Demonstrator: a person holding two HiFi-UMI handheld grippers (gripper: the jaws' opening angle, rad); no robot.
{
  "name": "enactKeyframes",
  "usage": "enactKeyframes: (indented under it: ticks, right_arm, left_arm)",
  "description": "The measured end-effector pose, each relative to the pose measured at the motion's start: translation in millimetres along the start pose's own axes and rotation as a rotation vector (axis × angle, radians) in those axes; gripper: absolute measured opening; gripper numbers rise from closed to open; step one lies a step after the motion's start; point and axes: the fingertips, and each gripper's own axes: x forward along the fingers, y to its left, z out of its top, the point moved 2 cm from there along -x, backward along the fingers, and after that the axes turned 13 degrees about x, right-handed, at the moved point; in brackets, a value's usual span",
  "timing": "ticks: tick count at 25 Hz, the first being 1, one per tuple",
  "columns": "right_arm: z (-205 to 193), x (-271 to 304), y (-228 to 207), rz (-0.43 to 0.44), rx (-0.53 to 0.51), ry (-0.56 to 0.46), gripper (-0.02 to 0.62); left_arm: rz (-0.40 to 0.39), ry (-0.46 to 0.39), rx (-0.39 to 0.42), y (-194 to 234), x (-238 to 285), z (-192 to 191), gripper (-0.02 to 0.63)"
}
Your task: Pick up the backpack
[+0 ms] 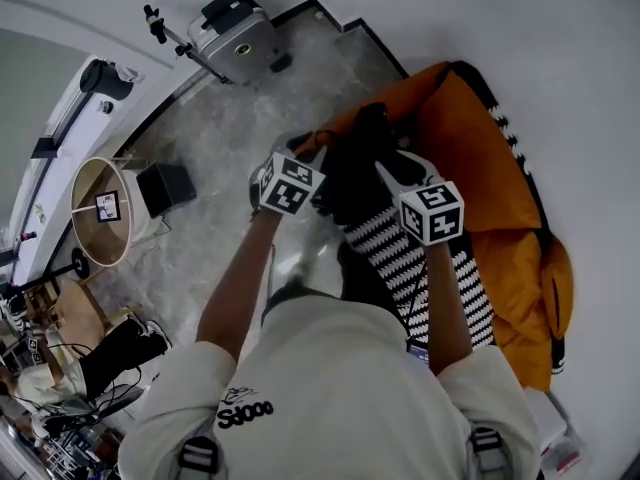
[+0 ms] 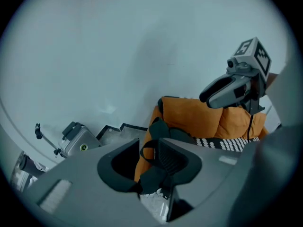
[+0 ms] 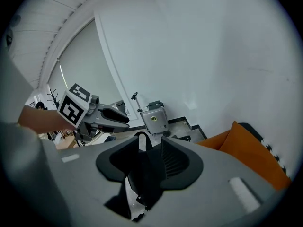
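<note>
The black backpack point(image 1: 352, 173) hangs low in front of me, against an orange cushioned seat point(image 1: 470, 138) with a black-and-white striped cover point(image 1: 400, 258). My left gripper point(image 1: 300, 148) is at its left side. In the left gripper view a thin black strap point(image 2: 146, 148) loops loosely between the left gripper's point(image 2: 147, 161) spread jaws, which stand open around it. My right gripper point(image 1: 388, 160) is at the backpack's right side. In the right gripper view dark backpack fabric point(image 3: 146, 176) sits in the gap of the right gripper point(image 3: 150, 162), the pads apart from it.
A silver hard-shell suitcase point(image 1: 240, 38) stands by the wall on the marble floor point(image 1: 220, 138). A round wooden table point(image 1: 100, 213) and a black box point(image 1: 165, 188) are at the left. More clutter lies at the lower left. White wall surrounds the seat.
</note>
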Motion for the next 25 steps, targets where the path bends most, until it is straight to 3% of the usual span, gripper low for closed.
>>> enactKeyframes:
  ticks: [12,25]
  right_arm:
    - [-37.6,67.1,-55.3,0.105,0.040,0.194,0.228]
    - [-71.6,112.3,-71.3,0.260,-0.004,0.306,0.347]
  left_arm:
    - [-0.036,0.160,-0.068,-0.2,68.5,-34.8,0.164]
    - [-0.019,0.259,-0.123,1.8,108.6,-61.7,0.179]
